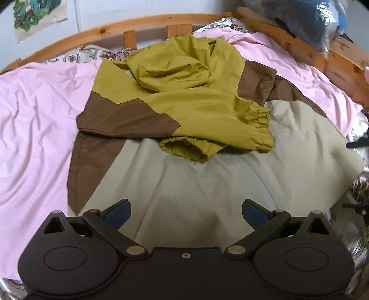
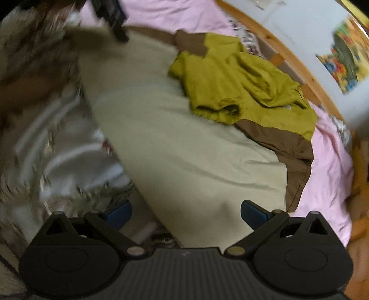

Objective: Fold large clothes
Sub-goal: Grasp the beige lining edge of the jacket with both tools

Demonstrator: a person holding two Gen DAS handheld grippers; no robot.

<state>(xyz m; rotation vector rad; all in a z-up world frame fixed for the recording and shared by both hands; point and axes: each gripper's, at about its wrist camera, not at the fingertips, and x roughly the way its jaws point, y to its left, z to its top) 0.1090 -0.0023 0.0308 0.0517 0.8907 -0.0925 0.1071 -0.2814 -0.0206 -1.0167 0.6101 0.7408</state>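
Left wrist view: jacket (image 1: 184, 110) spread on pink sheet (image 1: 34, 115), both sleeves folded in, left gripper (image 1: 186, 211) and right gripper (image 2: 186, 211) spread apart, empty, above beige hem; best pinch both hem corners evenly, fold toward hood.

I see a bed with a wooden frame (image 1: 147, 20) and a pink sheet (image 1: 34, 120) over it. On the sheet lies a jacket (image 1: 184, 101), spread flat. Beneath the sheet's edges shows what may be a patterned cover (image 1: 83, 55).
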